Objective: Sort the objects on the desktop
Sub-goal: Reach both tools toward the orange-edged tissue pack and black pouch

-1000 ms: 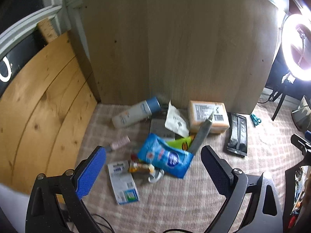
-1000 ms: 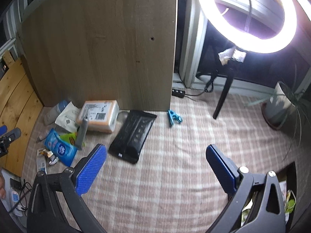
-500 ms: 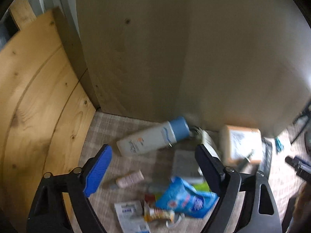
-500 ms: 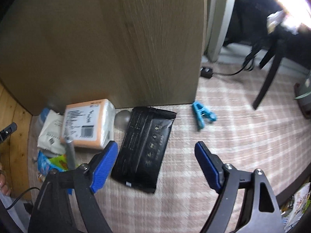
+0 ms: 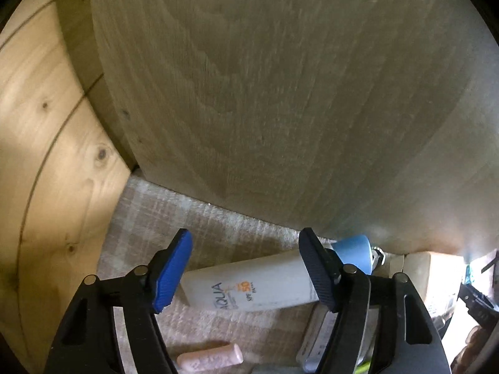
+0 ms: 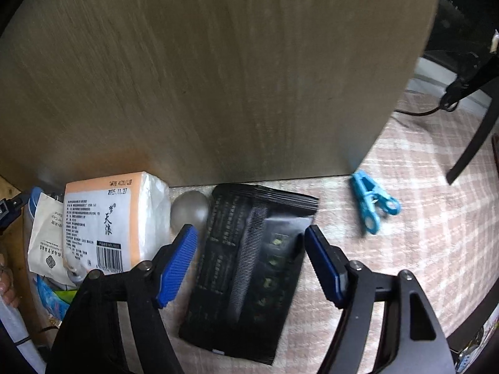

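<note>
A white sunscreen bottle (image 5: pixel 249 286) with a blue cap (image 5: pixel 354 251) lies on its side on the checked cloth. My left gripper (image 5: pixel 244 272) hangs just over it, jaws closing, with the bottle's body between the blue pads, which do not press on it. In the right wrist view a black flat packet (image 6: pixel 249 283) lies on the cloth. My right gripper (image 6: pixel 251 266) stands open low over it, one finger at each long side, apart from it.
An upright wooden panel (image 5: pixel 280 93) closes off the back and pine boards (image 5: pixel 46 171) the left. An orange-and-white tissue pack (image 6: pixel 106 221), a white sachet (image 6: pixel 46 243), a grey round thing (image 6: pixel 190 210), a blue clothes peg (image 6: pixel 372 205) and a pink stick (image 5: pixel 212 357) lie around.
Both grippers have come down toward the cloth. The left one moved back-left from the blue pouch to the sunscreen bottle. The right one closed in on the black packet.
</note>
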